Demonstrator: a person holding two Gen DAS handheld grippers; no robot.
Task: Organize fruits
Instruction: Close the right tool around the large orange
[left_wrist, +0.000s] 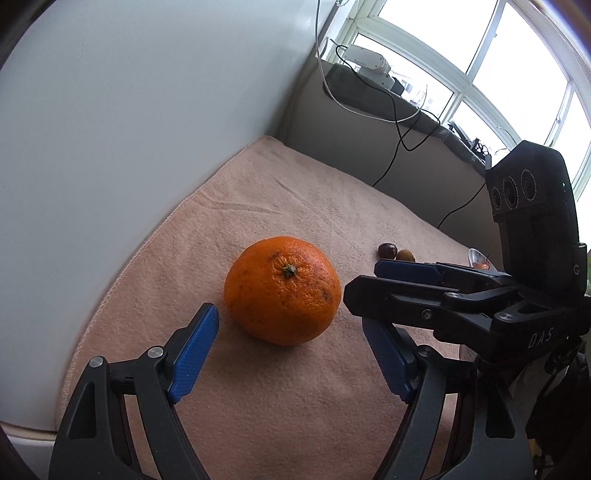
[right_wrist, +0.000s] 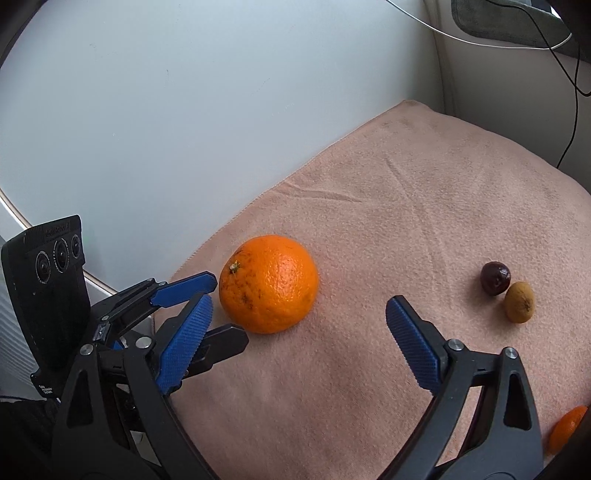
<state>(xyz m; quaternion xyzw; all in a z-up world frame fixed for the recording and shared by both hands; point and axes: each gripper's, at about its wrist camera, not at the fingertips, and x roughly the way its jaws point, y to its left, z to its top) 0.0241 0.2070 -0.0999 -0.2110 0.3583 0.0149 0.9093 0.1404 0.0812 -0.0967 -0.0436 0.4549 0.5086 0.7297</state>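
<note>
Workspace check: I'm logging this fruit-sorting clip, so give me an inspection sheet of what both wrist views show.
Surface: peach towel, creased, against a pale wall.
Job's things: large orange on the towel; dark round fruit and tan oval fruit side by side; second orange fruit at the frame edge.
Clutter: nothing seen.
Grippers: left gripper open, just short of the large orange; right gripper open, beside it.
Cables: black cable and white cable hang from the sill.
Surroundings: window.
</note>
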